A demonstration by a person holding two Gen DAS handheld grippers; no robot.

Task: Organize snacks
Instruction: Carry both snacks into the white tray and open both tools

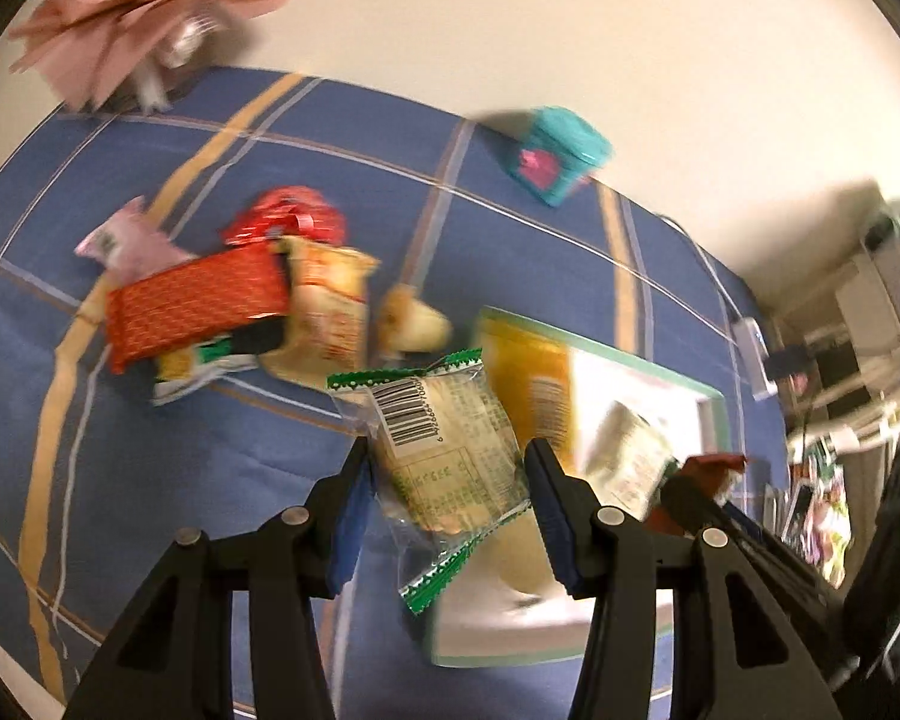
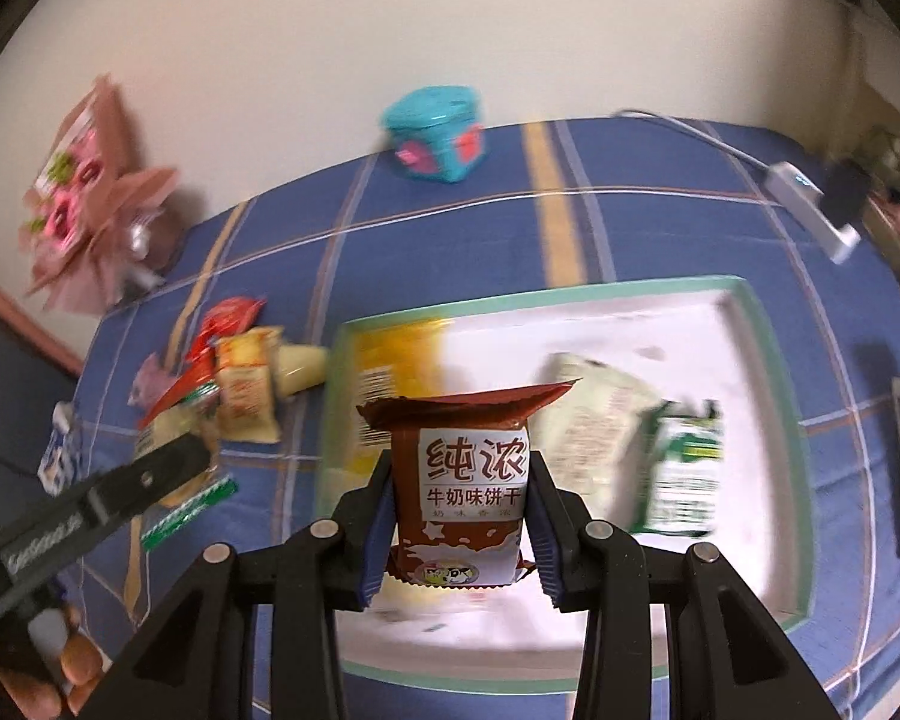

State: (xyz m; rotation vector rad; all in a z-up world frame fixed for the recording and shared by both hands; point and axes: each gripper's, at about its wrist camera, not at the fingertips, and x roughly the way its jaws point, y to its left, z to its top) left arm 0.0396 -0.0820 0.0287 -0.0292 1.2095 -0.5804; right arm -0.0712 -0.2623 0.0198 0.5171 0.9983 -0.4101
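My left gripper [image 1: 447, 468] is shut on a clear, green-edged snack packet [image 1: 450, 456] with a barcode, held above the near-left edge of the white tray [image 1: 648, 384]. My right gripper [image 2: 459, 480] is shut on a brown milk-biscuit packet [image 2: 465, 480], held upright over the white, green-rimmed tray [image 2: 750, 324]. In the tray lie a yellow packet [image 2: 390, 360], a pale packet [image 2: 594, 414] and a green-and-white packet [image 2: 687, 468]. A pile of loose snacks [image 1: 228, 300], red, yellow and pink, lies on the blue checked cloth left of the tray. The left gripper [image 2: 168, 468] with its packet shows at the right wrist view's left edge.
A teal box [image 1: 561, 153] with pink hearts stands at the table's far edge by the wall. A pink paper bouquet [image 1: 132, 6] stands at the far left corner. A white cable and adapter [image 2: 810, 198] lie at the far right. Shelving and clutter [image 1: 858, 360] sit beyond the table's right side.
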